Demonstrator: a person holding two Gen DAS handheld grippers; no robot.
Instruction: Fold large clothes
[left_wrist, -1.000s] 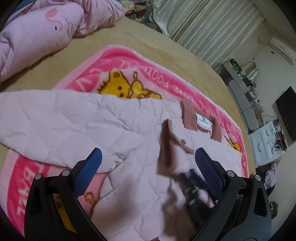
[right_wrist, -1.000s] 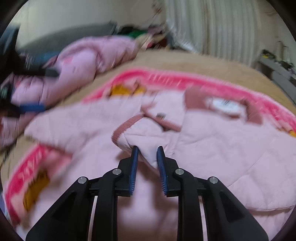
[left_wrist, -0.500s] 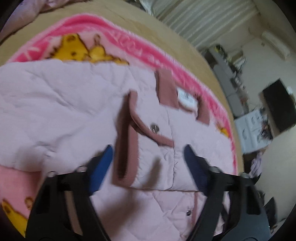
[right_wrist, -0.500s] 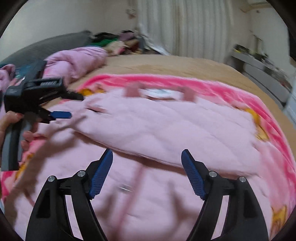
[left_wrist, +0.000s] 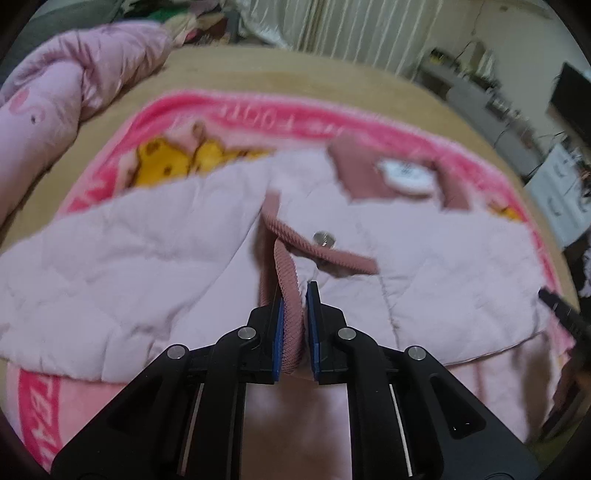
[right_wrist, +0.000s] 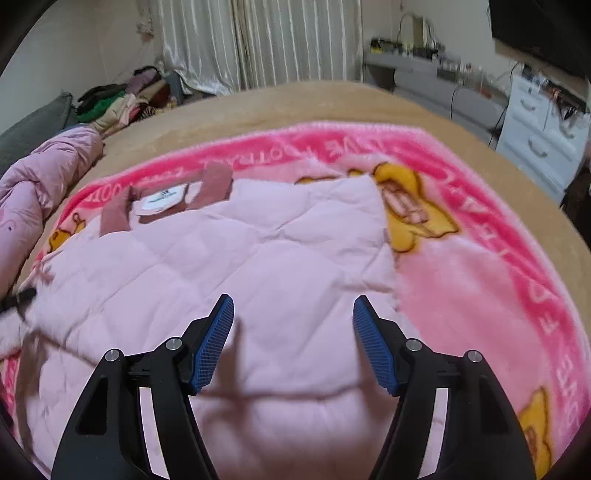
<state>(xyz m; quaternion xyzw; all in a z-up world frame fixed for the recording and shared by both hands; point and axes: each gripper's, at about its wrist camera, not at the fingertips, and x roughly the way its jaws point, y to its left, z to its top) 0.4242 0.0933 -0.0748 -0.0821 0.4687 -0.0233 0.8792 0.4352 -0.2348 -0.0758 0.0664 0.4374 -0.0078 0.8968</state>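
Observation:
A pale pink quilted jacket (left_wrist: 129, 258) lies spread on a pink cartoon blanket (left_wrist: 295, 110), collar and white label (left_wrist: 404, 173) at the far side. My left gripper (left_wrist: 294, 295) is shut on the jacket's dusty-pink ribbed cuff (left_wrist: 290, 295), which sits folded over the jacket's middle beside a metal snap (left_wrist: 323, 238). In the right wrist view the jacket (right_wrist: 240, 258) fills the middle. My right gripper (right_wrist: 293, 314) is open and empty, just above the jacket's right half.
The blanket (right_wrist: 480, 258) lies on a tan bed cover (right_wrist: 332, 103). A pink duvet (left_wrist: 55, 92) is bunched at the left. A clothes pile (right_wrist: 122, 99) sits at the far corner. White drawers (right_wrist: 539, 140) stand right of the bed.
My left gripper has closed on the ribbed cuff. My right gripper let go of the sleeve, opened and swung right over the jacket's right half.

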